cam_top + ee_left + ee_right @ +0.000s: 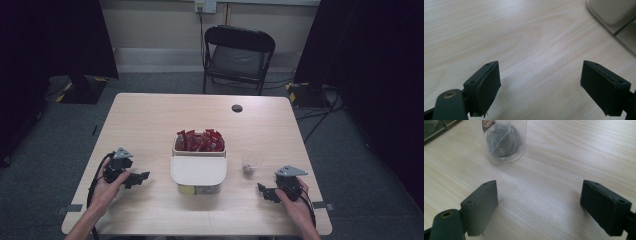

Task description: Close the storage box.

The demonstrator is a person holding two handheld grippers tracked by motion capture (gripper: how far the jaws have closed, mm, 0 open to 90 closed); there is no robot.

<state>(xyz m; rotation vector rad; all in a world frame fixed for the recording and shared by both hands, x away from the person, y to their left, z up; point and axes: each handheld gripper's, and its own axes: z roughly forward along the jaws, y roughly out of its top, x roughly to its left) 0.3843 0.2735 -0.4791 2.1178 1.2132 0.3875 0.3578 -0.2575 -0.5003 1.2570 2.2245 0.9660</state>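
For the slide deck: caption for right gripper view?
Open right gripper over the table, facing a clear cup holding a tea bag.

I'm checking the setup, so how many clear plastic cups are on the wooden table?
1. The clear plastic cup stands right of the white divided container, ahead of the right gripper, with a dark tea bag inside.

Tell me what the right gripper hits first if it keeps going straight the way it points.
Probably the clear plastic cup with a dark tea bag inside. It stands ahead of the open right gripper, a little left of its centre line, so the left jaw might clip it; bare table lies between.
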